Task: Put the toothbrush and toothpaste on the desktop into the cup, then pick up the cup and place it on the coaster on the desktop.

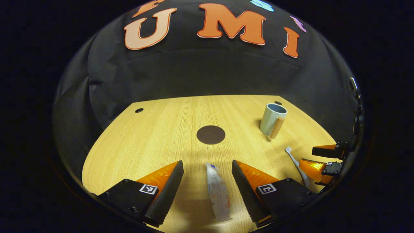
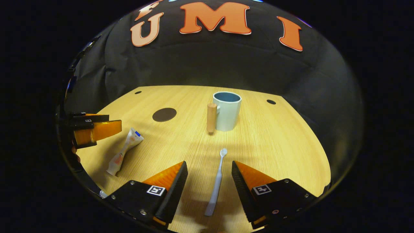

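Toothpaste between open left gripper, toothbrush between open right gripper, seemingly both untouched

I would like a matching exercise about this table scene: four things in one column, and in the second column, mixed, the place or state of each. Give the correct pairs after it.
Things:
1. toothpaste
2. toothbrush
3. cup
4. coaster

Places or states:
A. stands upright with nothing inside it, wooden handle on its side
B. lies flat between the open fingers of the left gripper
C. dark round disc lying bare on the desktop
D. lies flat between the open fingers of the right gripper

Pairs: 1-B, 2-D, 3-A, 4-C
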Motion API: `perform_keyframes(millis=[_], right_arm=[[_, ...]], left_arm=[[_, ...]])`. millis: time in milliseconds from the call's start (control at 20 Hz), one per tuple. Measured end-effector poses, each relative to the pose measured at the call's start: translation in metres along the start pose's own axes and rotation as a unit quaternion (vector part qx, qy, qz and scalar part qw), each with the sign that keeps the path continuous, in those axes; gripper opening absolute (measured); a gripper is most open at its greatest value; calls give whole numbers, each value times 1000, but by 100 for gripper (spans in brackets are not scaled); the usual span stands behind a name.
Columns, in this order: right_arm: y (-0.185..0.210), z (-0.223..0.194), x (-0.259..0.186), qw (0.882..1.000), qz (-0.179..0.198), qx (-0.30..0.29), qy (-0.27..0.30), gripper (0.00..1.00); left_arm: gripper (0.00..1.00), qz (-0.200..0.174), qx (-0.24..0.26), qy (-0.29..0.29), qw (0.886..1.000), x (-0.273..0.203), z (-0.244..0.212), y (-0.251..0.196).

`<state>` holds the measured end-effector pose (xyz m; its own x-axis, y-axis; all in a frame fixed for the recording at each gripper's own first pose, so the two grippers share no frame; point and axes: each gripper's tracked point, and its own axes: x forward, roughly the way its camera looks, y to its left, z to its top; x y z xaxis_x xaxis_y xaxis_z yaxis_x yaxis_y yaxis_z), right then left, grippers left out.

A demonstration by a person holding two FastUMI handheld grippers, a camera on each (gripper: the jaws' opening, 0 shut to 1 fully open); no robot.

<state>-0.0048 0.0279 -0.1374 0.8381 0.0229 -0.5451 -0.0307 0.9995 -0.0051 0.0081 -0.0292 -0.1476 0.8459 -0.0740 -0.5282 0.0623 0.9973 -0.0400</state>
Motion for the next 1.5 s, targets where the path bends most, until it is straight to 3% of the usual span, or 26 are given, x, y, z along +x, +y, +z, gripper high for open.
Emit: perform_keyframes(millis=[150, 300, 550, 1000, 1200, 1300, 1500], right_arm=[[-4, 1, 1, 1000, -6, 1, 22, 79], [-9, -1, 1, 999, -20, 12, 46, 63], [-16, -22, 13, 996, -32, 28, 78, 48], [-17, -15, 21, 995, -32, 49, 78, 12], [-17, -11, 25, 994, -23, 78, 73, 7], [-18, -4, 24, 995, -20, 80, 62, 7], [-14, 21, 19, 997, -9, 66, 28, 7]], left_arm=[[95, -4, 1, 26, 1000, 11, -19, -21], [96, 0, 2, 48, 999, 21, -31, -27], [96, -4, -2, 74, 997, 24, -47, -31], [96, -17, -17, 107, 994, 34, -66, -38], [96, -29, -29, 120, 992, 36, -71, -41], [80, -31, -35, 124, 991, 41, -72, -41], [79, -24, -32, 130, 991, 39, -72, -39]])
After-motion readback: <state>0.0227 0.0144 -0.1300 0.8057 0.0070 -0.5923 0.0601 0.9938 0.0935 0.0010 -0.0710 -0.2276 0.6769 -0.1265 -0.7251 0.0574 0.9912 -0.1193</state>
